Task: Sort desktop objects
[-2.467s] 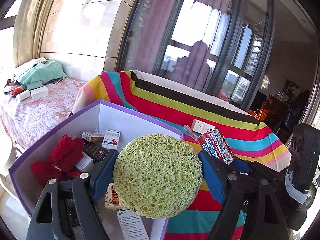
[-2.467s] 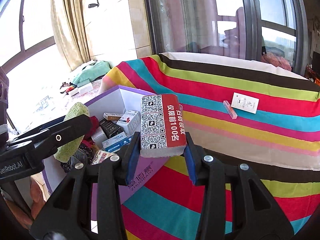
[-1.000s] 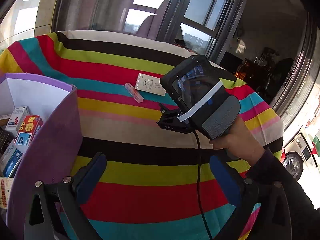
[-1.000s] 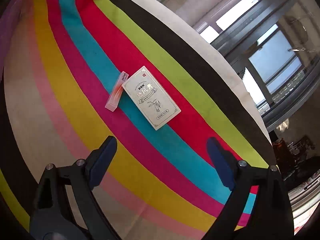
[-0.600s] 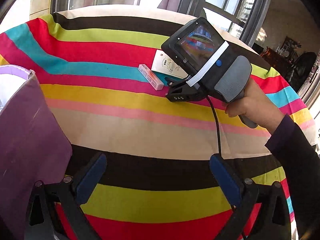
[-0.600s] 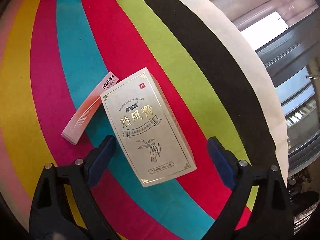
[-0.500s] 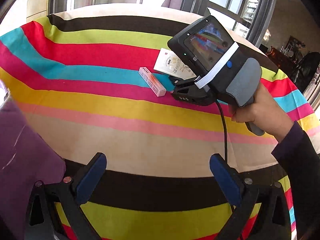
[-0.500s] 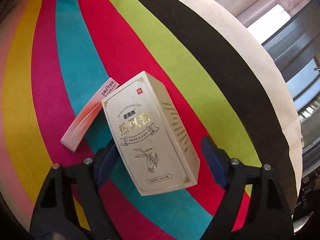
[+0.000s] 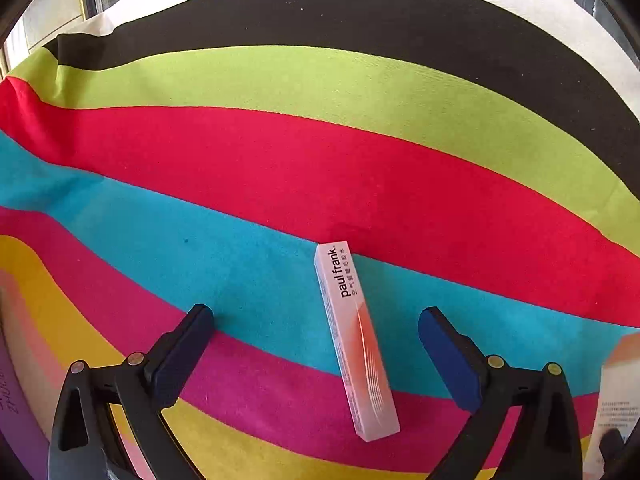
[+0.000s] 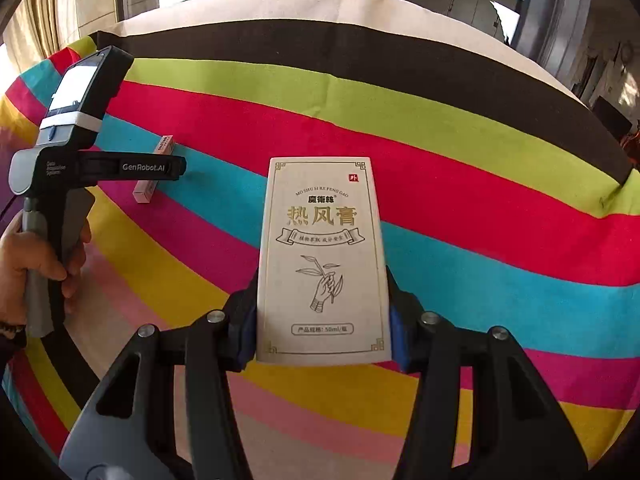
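A slim pink "paul frank" box [image 9: 356, 344] lies on the striped cloth between the pads of my left gripper [image 9: 316, 320]. The jaws are closing but stand wide, and neither pad touches the box. The right wrist view shows that gripper [image 10: 172, 168] from the side, covering the middle of the pink box [image 10: 143, 194]. A cream box with gold print [image 10: 322, 240] is clamped by its long sides in my right gripper [image 10: 320, 320], whose jaws are still closing, and it is held above the cloth. The cream box [image 9: 618, 400] also shows at the right edge of the left wrist view.
The striped tablecloth [image 10: 460, 152] covers the whole table, with its far edge by the windows. A purple box wall [image 9: 12, 420] shows at the lower left. A person's hand [image 10: 24, 264] holds the left gripper's handle.
The right gripper closed on the cream box, lifted it off the cloth and rolled it upright. The left gripper swept away from the purple box, down over the pink box.
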The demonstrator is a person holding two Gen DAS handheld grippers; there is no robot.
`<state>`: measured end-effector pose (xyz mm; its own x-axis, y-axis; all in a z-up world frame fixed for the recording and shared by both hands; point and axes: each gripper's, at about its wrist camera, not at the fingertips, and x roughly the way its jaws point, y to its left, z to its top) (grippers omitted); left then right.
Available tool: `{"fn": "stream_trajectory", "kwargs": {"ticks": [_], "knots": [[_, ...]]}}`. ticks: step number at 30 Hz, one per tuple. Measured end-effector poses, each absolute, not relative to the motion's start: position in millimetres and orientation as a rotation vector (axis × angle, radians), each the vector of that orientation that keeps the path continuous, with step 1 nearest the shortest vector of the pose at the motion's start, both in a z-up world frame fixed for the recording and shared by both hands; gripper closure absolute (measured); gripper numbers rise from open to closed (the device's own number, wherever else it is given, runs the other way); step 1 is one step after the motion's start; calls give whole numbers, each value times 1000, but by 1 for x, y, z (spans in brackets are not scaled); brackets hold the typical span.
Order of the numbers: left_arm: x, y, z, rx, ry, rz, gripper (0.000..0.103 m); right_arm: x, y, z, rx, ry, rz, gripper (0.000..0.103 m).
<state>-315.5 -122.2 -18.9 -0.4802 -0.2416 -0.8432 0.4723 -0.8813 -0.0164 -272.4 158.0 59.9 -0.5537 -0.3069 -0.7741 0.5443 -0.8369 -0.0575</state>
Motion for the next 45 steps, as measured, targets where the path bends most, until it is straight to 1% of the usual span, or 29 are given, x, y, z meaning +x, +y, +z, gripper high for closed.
{"fn": "stream_trajectory", "kwargs": {"ticks": [1, 2, 3, 4, 7, 12, 17, 21, 25, 29, 36, 41, 45], "knots": [[-314, -120, -17, 1272, 315, -2378, 28, -267, 170, 57, 1117, 372, -2375, 48], [-310, -116, -14, 1260, 297, -2416, 42, -259, 177, 57, 1129, 353, -2376, 48], [-306, -112, -12, 1268, 280, -2433, 69, -249, 180, 57, 1135, 332, -2375, 48], [-302, -109, -10, 1292, 274, -2455, 87, -241, 185, 56, 1140, 302, -2373, 48], [-287, -99, -9, 1319, 245, -2515, 88, -217, 196, 51, 1169, 204, -2369, 48], [-245, -75, -8, 1336, 196, -2614, 88, -175, 202, 32, 1200, 140, -2387, 48], [-196, -51, -6, 1363, 183, -2682, 88, -140, 214, 35, 1226, 86, -2429, 48], [-159, -33, -6, 1378, 145, -2718, 87, -110, 218, 37, 1237, 77, -2474, 48], [-117, -25, 3, 1396, 116, -2757, 87, -74, 223, 43, 1242, 1, -2504, 48], [-81, -16, 5, 1408, 64, -2799, 87, -58, 223, 39, 1249, -64, -2555, 48], [-22, -4, 7, 1425, 57, -2853, 87, -21, 228, 35, 1255, -143, -2606, 48], [-17, 1, 9, 1431, 57, -2883, 87, -5, 224, 31, 1244, -190, -2630, 48], [-5, 3, 7, 1426, 51, -2905, 87, 9, 218, 30, 1245, -162, -2648, 48]]}}
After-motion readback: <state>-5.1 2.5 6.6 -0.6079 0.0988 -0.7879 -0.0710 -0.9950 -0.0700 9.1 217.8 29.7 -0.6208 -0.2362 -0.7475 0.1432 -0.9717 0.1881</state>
